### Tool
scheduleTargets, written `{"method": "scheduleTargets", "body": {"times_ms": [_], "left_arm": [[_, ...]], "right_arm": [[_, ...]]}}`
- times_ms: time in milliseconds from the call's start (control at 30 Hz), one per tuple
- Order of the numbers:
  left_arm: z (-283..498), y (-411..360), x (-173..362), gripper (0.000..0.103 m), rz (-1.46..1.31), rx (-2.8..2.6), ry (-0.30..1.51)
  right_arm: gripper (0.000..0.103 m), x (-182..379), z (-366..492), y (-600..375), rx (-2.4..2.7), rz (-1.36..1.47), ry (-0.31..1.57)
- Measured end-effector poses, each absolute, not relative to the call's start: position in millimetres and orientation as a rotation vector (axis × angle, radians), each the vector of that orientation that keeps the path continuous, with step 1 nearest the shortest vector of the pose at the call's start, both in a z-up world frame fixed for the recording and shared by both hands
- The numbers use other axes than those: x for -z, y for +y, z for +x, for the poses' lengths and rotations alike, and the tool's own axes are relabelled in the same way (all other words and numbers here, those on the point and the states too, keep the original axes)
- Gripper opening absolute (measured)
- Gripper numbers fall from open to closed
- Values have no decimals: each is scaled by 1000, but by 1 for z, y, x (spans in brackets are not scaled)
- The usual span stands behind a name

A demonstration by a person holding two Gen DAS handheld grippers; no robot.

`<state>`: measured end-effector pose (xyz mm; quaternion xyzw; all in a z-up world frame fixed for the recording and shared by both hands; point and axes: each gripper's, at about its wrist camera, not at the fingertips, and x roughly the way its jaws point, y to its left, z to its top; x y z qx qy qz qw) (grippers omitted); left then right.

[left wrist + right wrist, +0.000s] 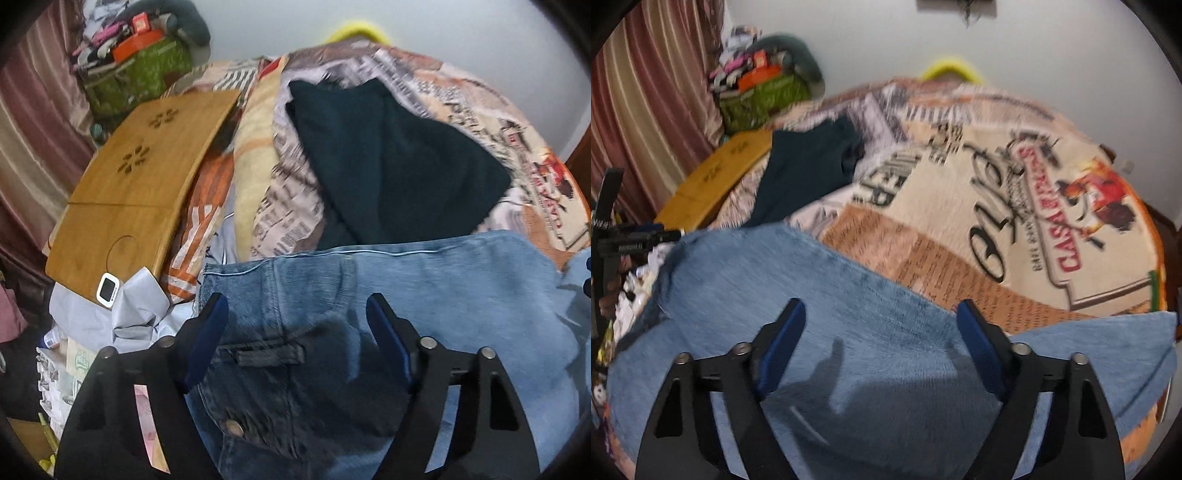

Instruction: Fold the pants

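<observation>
Blue denim pants (424, 291) lie folded across the near part of a printed bedspread (517, 155). Their waistband end with a dark belt loop (266, 352) and a metal button (233, 428) is under my left gripper (297, 306), which is open and empty just above the cloth. In the right wrist view the pants (775, 295) spread from left to right edge. My right gripper (881, 314) is open and empty above the leg part. The left gripper (624, 240) shows at that view's far left edge.
A dark teal garment (388, 162) lies on the bedspread (960, 206) beyond the pants. A wooden lap tray (140, 184) with a small white device (107, 290) rests at the left. A green basket (140, 74) of clutter and curtains (33, 129) stand behind it. Crumpled light cloth (133, 314) lies lower left.
</observation>
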<state>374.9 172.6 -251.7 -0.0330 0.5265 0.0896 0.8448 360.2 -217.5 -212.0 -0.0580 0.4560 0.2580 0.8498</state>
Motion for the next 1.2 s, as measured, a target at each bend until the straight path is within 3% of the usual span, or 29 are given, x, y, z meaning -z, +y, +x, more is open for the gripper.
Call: {"method": "scheduleTargets", "body": {"times_ms": [167, 233, 267, 333, 433, 500, 533, 567, 633, 667, 700, 1067, 1100, 1167, 1200], "left_arm": [[398, 189, 280, 76, -117, -203, 1190], [404, 193, 290, 71, -158, -193, 1219], [407, 196, 298, 65, -216, -169, 1247], [409, 200, 306, 62, -271, -164, 1270], [409, 195, 312, 54, -250, -163, 1273], [407, 189, 312, 39, -191, -186, 1269], [405, 185, 309, 34, -156, -206, 1263], [405, 184, 307, 17, -121, -228, 1254], [401, 176, 301, 10, -38, -267, 1221], [400, 175, 296, 8, -34, -269, 1207], [399, 175, 293, 6, -31, -276, 1198], [373, 181, 211, 5, -21, -277, 1006], [367, 182, 207, 5, -18, -273, 996], [357, 182, 206, 5, -8, -267, 991], [355, 182, 207, 5, -6, -266, 992]], "right_arm": [[69, 233, 375, -207, -622, -161, 1044], [69, 237, 379, -201, -629, -190, 1050], [69, 240, 380, -198, -633, -204, 1054], [61, 245, 382, -190, -643, -240, 1061], [60, 253, 382, -180, -645, -285, 1058], [56, 256, 383, -179, -646, -266, 1049], [50, 257, 384, -180, -643, -257, 1049], [45, 257, 386, -181, -642, -254, 1049], [26, 258, 390, -183, -629, -249, 1052], [21, 259, 393, -182, -621, -253, 1052], [4, 259, 393, -183, -625, -258, 1053], [0, 226, 378, -179, -649, -300, 970], [2, 225, 378, -179, -660, -311, 979], [17, 232, 382, -179, -629, -391, 1002], [32, 236, 384, -180, -607, -420, 1008]]}}
